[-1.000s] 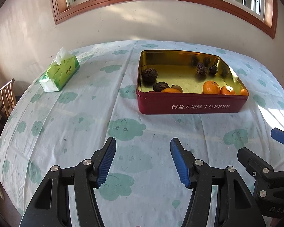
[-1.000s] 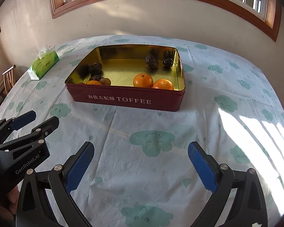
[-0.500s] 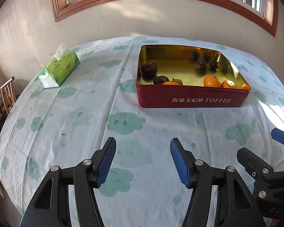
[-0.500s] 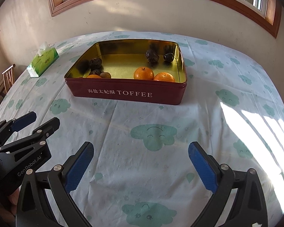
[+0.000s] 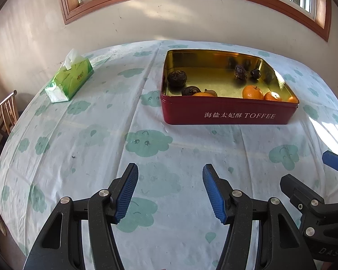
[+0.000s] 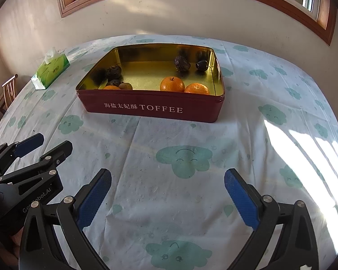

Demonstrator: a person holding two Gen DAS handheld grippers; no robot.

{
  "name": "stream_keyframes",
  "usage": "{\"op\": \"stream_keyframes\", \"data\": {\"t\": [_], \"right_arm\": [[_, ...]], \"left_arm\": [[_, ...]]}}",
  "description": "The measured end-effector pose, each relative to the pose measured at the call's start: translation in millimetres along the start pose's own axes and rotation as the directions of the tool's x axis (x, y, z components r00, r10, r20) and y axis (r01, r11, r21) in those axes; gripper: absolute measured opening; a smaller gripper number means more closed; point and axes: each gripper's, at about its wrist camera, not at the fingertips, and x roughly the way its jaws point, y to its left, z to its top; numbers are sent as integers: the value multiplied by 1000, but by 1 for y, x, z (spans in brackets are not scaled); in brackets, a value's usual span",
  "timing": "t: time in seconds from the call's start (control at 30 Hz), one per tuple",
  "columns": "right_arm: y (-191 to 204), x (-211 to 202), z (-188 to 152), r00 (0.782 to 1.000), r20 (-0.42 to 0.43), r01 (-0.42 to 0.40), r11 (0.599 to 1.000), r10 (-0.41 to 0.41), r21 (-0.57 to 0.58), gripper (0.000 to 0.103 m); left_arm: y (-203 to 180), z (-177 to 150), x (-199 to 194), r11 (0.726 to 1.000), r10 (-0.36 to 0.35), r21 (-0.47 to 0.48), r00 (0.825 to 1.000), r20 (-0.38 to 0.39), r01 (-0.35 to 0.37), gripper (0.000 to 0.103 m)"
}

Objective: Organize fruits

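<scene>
A red toffee tin point(image 5: 227, 114) point(image 6: 155, 109) with a gold inside stands on the table ahead of both grippers. It holds oranges point(image 5: 252, 92) point(image 6: 172, 84) near its front wall and dark wrinkled fruits point(image 5: 177, 78) point(image 6: 181, 63) toward the left and back. My left gripper point(image 5: 170, 175) is open and empty above the cloth, well short of the tin. My right gripper point(image 6: 167, 180) is open and empty too, wider apart. Each gripper shows at the edge of the other's view, the left one point(image 6: 30, 150) and the right one point(image 5: 313, 175).
A green tissue box point(image 5: 69, 78) point(image 6: 50, 70) lies at the far left of the table. A cloud-print tablecloth point(image 5: 83, 135) covers the table. A wooden chair point(image 5: 7, 110) stands past the left edge. A wall with a window rises behind the table.
Both grippers have drawn back and a little lower, so the tin sits farther up in each view. Both stay open and empty. The fruit has not moved.
</scene>
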Motion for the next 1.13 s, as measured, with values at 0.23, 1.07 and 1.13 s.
{"op": "stream_keyframes", "data": {"t": [0.23, 1.07, 1.13], "right_arm": [[0, 1, 0, 1000, -2, -1, 1000, 1, 1, 100], [-1, 5, -2, 1000, -8, 7, 1000, -7, -1, 100], [-1, 5, -2, 1000, -10, 3, 1000, -3, 0, 100]], "left_arm": [[0, 0, 0, 1000, 0, -1, 1000, -2, 0, 60], [-1, -2, 5, 1000, -6, -1, 1000, -17, 6, 60], [-1, -2, 5, 1000, -8, 2, 1000, -17, 8, 60]]}}
